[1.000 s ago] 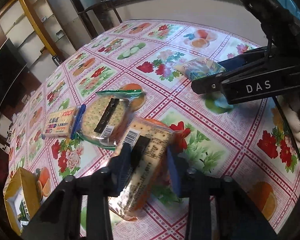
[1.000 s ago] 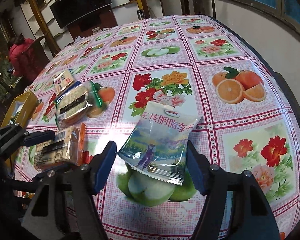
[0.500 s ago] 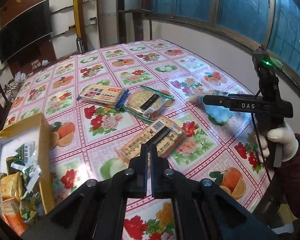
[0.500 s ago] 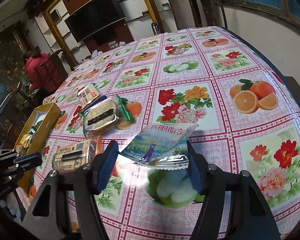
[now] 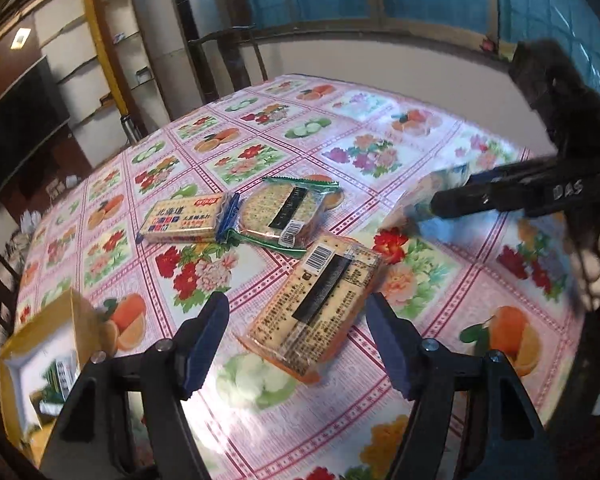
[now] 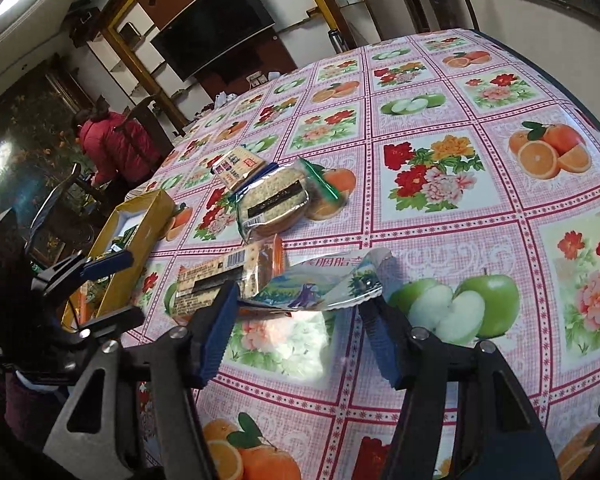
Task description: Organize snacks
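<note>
1. Left claw [image 5: 296, 336]: jaws spread wide, nothing between the pads. Half a second ago they were pressed together with nothing in them; a second ago they were straddling the orange cracker pack [image 5: 314, 312]. So a reopen: reads like a missed or aborted grab, now lining up again.
2. That cracker pack lies flat on the worktop [image 5: 420, 280], barcode side up, just ahead of the left claw and roughly centred between its jaws. Not touching either pad as far as I can tell.
3. Right claw [image 6: 296, 336]: jaws apart, with the blue-and-white pouch [image 6: 324, 282] between the tips. The pouch looks lifted and curled off the cloth, higher than a second ago when it lay flat. I can't tell whether the pads really pinch it.
4. Further out, far left of the cracker pack: round cracker bag [image 5: 288, 216] and cream biscuit box [image 5: 184, 224], touching end to end.
5. Yellow box [image 5: 40, 344] sits near left at the worktop edge, already holding some snacks. Likely the drop target.
6. Judgement: four snacks remain outside the box. Next for the left claw is closing on the cracker pack's long sides.
</note>
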A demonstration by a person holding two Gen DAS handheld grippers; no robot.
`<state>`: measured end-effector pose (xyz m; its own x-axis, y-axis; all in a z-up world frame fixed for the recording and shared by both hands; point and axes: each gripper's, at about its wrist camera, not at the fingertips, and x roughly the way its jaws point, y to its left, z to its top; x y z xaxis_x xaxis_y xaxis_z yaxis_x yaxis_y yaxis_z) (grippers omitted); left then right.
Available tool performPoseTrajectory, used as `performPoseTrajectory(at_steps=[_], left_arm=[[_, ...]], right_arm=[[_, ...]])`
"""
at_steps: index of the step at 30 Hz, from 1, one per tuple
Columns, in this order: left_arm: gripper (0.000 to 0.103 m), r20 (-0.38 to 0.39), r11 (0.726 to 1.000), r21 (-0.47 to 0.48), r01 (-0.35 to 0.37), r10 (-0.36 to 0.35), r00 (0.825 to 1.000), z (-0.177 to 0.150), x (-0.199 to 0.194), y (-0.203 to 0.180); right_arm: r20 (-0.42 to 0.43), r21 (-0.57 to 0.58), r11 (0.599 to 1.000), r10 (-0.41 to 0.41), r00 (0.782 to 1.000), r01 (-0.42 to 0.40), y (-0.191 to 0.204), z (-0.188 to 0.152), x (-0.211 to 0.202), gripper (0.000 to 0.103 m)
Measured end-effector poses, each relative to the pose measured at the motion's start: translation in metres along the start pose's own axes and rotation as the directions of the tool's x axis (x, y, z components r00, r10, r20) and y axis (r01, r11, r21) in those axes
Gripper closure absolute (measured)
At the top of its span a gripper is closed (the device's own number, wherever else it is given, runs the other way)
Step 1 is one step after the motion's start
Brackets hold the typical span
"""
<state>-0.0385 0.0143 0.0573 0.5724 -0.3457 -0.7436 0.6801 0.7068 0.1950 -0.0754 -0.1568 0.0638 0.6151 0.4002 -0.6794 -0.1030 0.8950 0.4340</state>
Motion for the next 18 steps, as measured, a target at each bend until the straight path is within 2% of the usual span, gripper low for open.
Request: performPoseTrajectory(at_steps=[2, 5, 7, 9, 10, 12, 14, 16, 17, 18], left_arm=[[0.032, -0.038, 0.996, 0.080, -0.028, 0.031, 0.999, 0.002, 0.018, -0.010], [0.032, -0.086, 0.988, 0.152, -0.030, 0.044, 0.995, 0.001, 0.040, -0.021], [0.032, -0.061, 0.987, 0.158, -0.029, 0.039, 0.997, 0.000, 0.042, -0.023], [0.038, -0.090, 0.995, 0.101, 0.016, -0.006, 0.996, 0.003, 0.042, -0.019], [0.044, -0.099, 0.996, 0.086, 0.011, -0.002, 0.995, 0.004, 0.042, -0.019], [0.050, -0.105, 0.995, 0.101, -0.002, 0.013, 0.994, 0.004, 0.038, -0.021], [0.060, -0.103, 0.995, 0.104, -0.001, 0.012, 0.995, 0.003, 0.034, -0.024], [0.069, -0.100, 0.996, 0.090, 0.011, -0.002, 0.995, 0.003, 0.029, -0.026], [0.077, -0.099, 0.996, 0.082, 0.019, -0.011, 0.995, 0.003, 0.027, -0.027], [0.079, -0.098, 0.997, 0.071, 0.026, -0.019, 0.995, 0.003, 0.025, -0.027]], right_arm=[[-0.003, -0.011, 0.999, -0.030, 1.000, 0.030, -0.005, -0.001, -0.006, 0.041], [-0.004, -0.044, 0.997, -0.068, 0.998, 0.068, -0.009, 0.000, -0.013, 0.038], [-0.001, -0.081, 0.991, -0.107, 0.994, 0.106, -0.009, 0.002, -0.016, 0.033], [-0.001, -0.125, 0.984, -0.124, 0.992, 0.123, -0.008, 0.004, -0.018, 0.024], [-0.005, -0.147, 0.979, -0.147, 0.989, 0.145, -0.007, 0.006, -0.018, 0.021], [-0.023, -0.184, 0.969, -0.174, 0.984, 0.167, -0.007, 0.006, -0.017, 0.021], [-0.040, -0.199, 0.963, -0.193, 0.980, 0.182, -0.011, 0.004, -0.018, 0.021], [-0.047, -0.216, 0.957, -0.208, 0.977, 0.193, -0.015, 0.003, -0.018, 0.019], [-0.055, -0.227, 0.953, -0.217, 0.975, 0.199, -0.017, 0.004, -0.014, 0.019], [-0.063, -0.234, 0.950, -0.225, 0.972, 0.205, -0.018, 0.004, -0.010, 0.019]])
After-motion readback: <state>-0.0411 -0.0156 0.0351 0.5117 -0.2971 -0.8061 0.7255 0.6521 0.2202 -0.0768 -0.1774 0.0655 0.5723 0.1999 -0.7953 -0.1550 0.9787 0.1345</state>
